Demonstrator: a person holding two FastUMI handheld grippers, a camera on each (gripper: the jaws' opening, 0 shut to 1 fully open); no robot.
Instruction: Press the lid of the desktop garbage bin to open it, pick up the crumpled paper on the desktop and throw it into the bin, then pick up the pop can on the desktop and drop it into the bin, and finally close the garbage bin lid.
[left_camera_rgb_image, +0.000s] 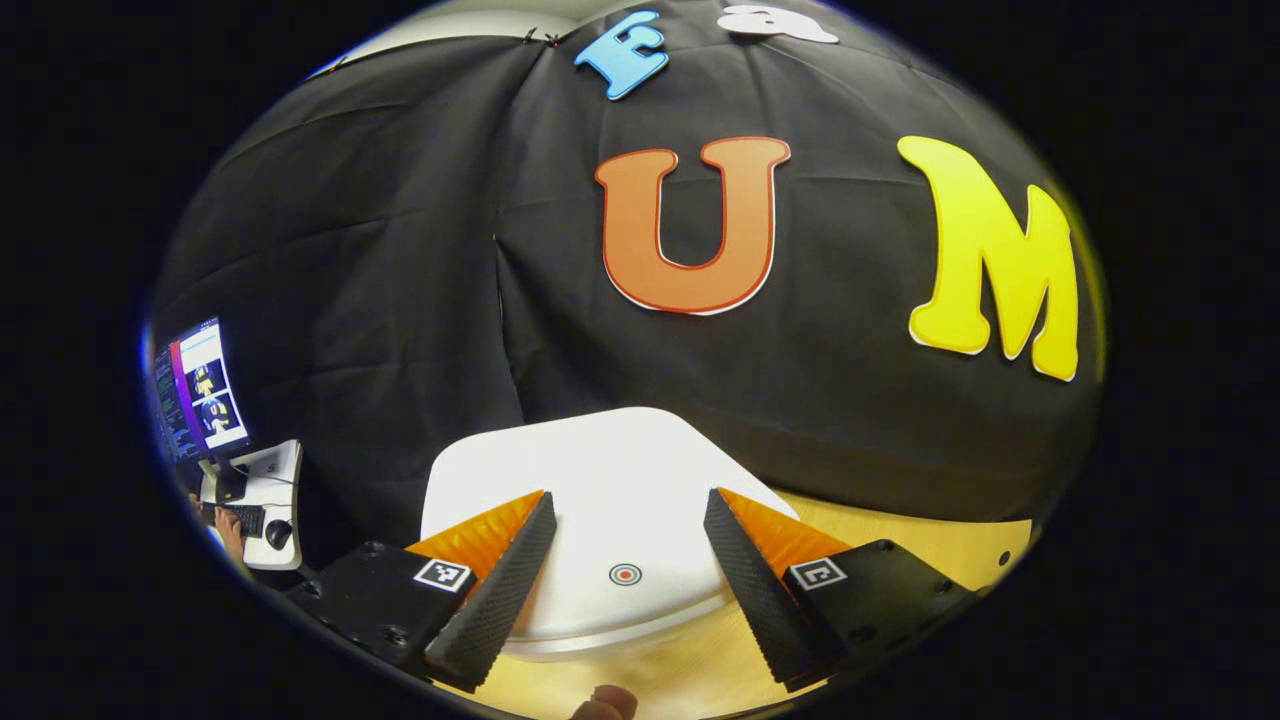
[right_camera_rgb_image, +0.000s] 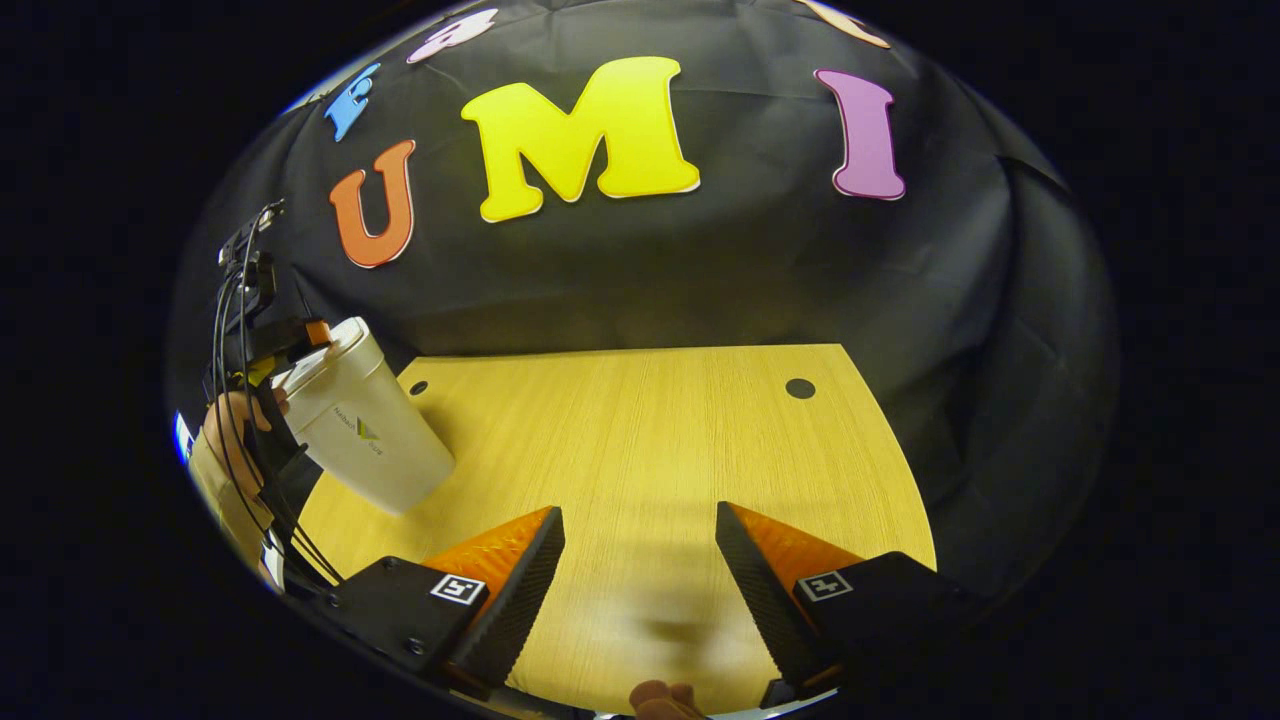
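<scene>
In the left gripper view the white bin lid (left_camera_rgb_image: 610, 470) lies shut just below me, with a small red ring mark (left_camera_rgb_image: 625, 574) on its near part. My left gripper (left_camera_rgb_image: 628, 495) is open, its fingers spread over the lid on either side of the mark. In the right gripper view the white bin (right_camera_rgb_image: 375, 430) stands at the table's left side with its lid down. The left gripper (right_camera_rgb_image: 262, 345) and the hand holding it sit at the bin's top. My right gripper (right_camera_rgb_image: 638, 510) is open over bare wood, nothing between its fingers.
The wooden table (right_camera_rgb_image: 650, 440) has two small dark holes (right_camera_rgb_image: 800, 388) near its far edge, and the black cloth wall stands right behind it. A monitor (left_camera_rgb_image: 198, 390), a keyboard (left_camera_rgb_image: 245, 518) and a mouse (left_camera_rgb_image: 278, 533) sit on a side desk far left.
</scene>
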